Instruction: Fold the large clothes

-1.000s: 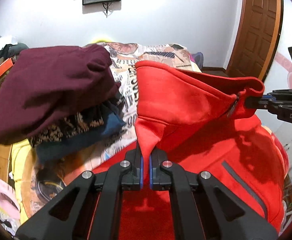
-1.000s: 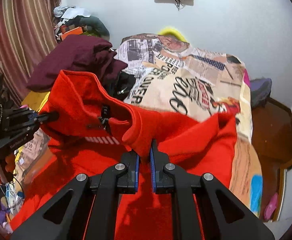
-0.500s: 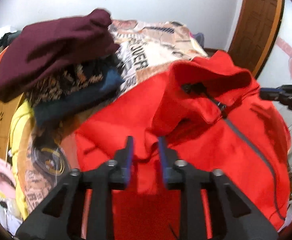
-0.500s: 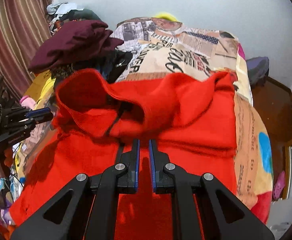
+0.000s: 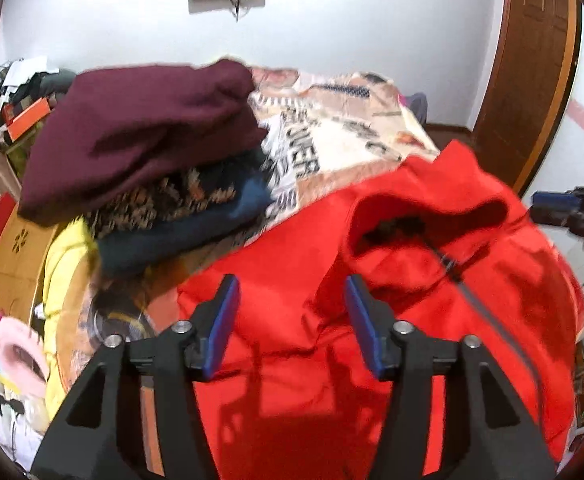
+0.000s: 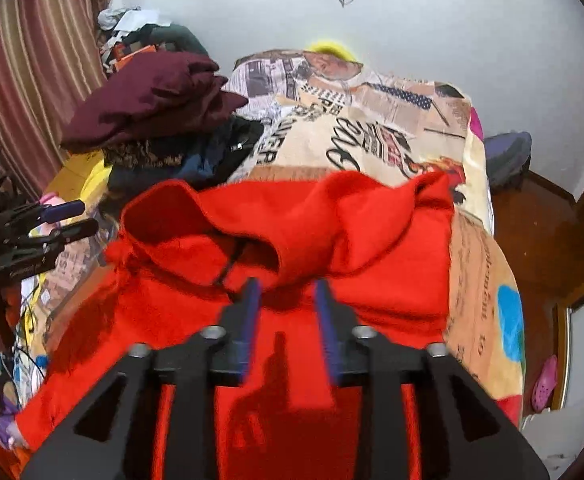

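While released, red jacket (image 5: 372,280) flat

We see a bright red fleece hooded jacket (image 5: 412,320) spread across the bed.

Before us it lies mostly flat, front side up, its grey zipper line running down the chest. The hood is bunched in a loose, open heap at the top end, and one edge is folded back over the body. Its far edge rests on the newspaper-print bedspread.

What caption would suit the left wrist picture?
Open left tool above a red jacket on the bed, beside stacked clothes.
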A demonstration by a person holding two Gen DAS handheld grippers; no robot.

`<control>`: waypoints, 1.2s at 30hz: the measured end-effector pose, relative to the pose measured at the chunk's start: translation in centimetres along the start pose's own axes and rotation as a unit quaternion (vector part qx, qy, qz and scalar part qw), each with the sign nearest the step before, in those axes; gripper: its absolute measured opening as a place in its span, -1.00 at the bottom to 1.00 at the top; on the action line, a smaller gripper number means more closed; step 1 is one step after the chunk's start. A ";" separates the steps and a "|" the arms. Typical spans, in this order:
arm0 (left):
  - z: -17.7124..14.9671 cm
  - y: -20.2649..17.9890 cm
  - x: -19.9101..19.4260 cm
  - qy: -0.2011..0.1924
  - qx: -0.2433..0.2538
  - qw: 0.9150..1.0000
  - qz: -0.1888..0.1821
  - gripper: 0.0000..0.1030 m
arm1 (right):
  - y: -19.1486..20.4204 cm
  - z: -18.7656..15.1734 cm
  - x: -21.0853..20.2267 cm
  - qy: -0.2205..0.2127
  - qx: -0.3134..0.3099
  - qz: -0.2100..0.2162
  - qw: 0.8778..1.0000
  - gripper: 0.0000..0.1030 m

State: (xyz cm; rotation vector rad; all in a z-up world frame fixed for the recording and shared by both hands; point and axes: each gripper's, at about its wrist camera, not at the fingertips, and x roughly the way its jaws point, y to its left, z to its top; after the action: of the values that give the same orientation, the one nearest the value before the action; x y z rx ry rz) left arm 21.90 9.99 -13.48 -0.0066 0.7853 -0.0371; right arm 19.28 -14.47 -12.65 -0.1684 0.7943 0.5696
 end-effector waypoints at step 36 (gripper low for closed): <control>-2.2 -4.6 3.6 0.045 0.057 0.997 -0.041 -0.83 | -0.2 -2.8 0.9 0.000 0.031 -0.013 0.999 -0.87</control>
State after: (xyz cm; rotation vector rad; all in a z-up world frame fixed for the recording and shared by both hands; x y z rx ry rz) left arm 22.70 5.27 -17.48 0.0711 0.8714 -0.1612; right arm 18.12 -15.22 -15.30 -0.1210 0.8085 0.5195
